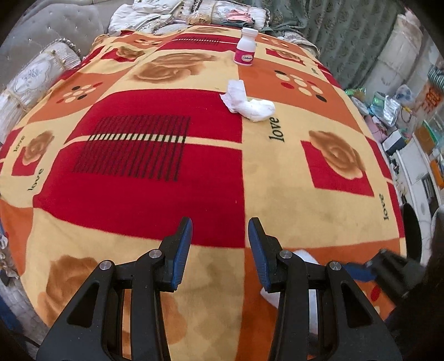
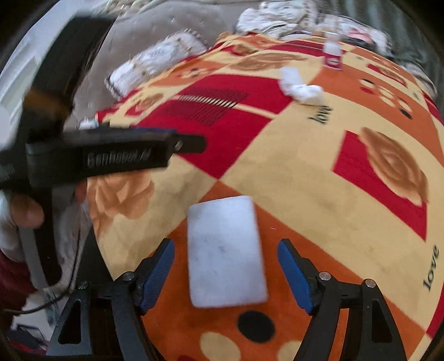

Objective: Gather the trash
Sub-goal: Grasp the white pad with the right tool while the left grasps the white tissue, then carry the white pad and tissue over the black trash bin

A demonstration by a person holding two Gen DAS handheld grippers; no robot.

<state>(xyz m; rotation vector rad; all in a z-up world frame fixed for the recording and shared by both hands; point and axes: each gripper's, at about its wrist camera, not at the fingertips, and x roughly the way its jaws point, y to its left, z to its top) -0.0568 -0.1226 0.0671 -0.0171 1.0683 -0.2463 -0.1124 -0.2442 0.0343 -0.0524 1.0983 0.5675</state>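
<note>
A crumpled white tissue (image 1: 247,101) lies on the patterned red, orange and cream blanket (image 1: 155,177), far ahead of my left gripper (image 1: 220,226), which is open and empty above the blanket. The tissue also shows in the right wrist view (image 2: 301,84). A flat white rectangular piece (image 2: 225,251) lies on the blanket between the spread fingers of my right gripper (image 2: 226,251), which is open around it without touching. A white bottle with a pink label (image 1: 245,47) stands upright beyond the tissue; it also shows in the right wrist view (image 2: 333,54).
Embroidered pillows (image 1: 36,83) and a grey tufted headboard (image 1: 50,25) line the left and far side. Cluttered goods and white furniture (image 1: 408,116) stand to the right, past the blanket's edge. The left gripper's body (image 2: 97,155) crosses the right wrist view at left.
</note>
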